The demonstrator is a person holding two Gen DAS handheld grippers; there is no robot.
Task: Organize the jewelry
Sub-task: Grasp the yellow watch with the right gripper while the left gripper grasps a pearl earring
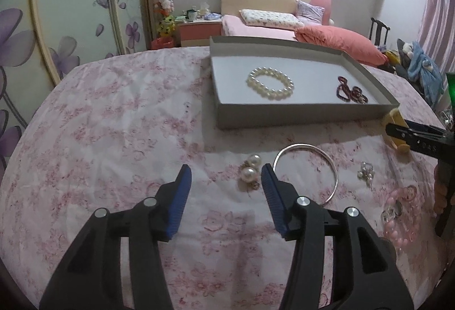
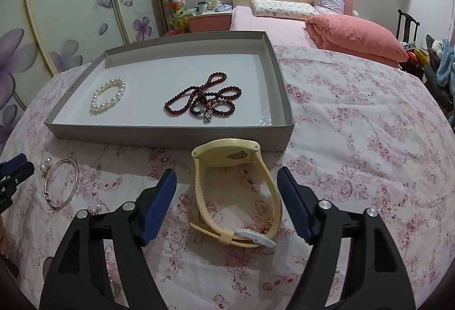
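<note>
A grey tray (image 1: 298, 113) (image 2: 170, 131) on the floral cloth holds a pearl bracelet (image 1: 270, 83) (image 2: 108, 95) and a dark red bead necklace (image 1: 351, 90) (image 2: 203, 99). My left gripper (image 1: 226, 175) is open, low over the cloth, just left of the pearl earrings (image 1: 250, 168). A silver bangle (image 1: 327, 165) (image 2: 61, 185) lies to their right. My right gripper (image 2: 227, 178) is open around a cream watch (image 2: 236, 190), its strap between the fingers. The watch also shows in the left wrist view (image 1: 396, 133).
A small pearl drop earring (image 1: 366, 173) and a pink bead bracelet (image 1: 398, 213) lie on the cloth at the right. A bed with pink bedding (image 2: 355, 31) and a flowered wardrobe (image 1: 57, 25) stand behind the table.
</note>
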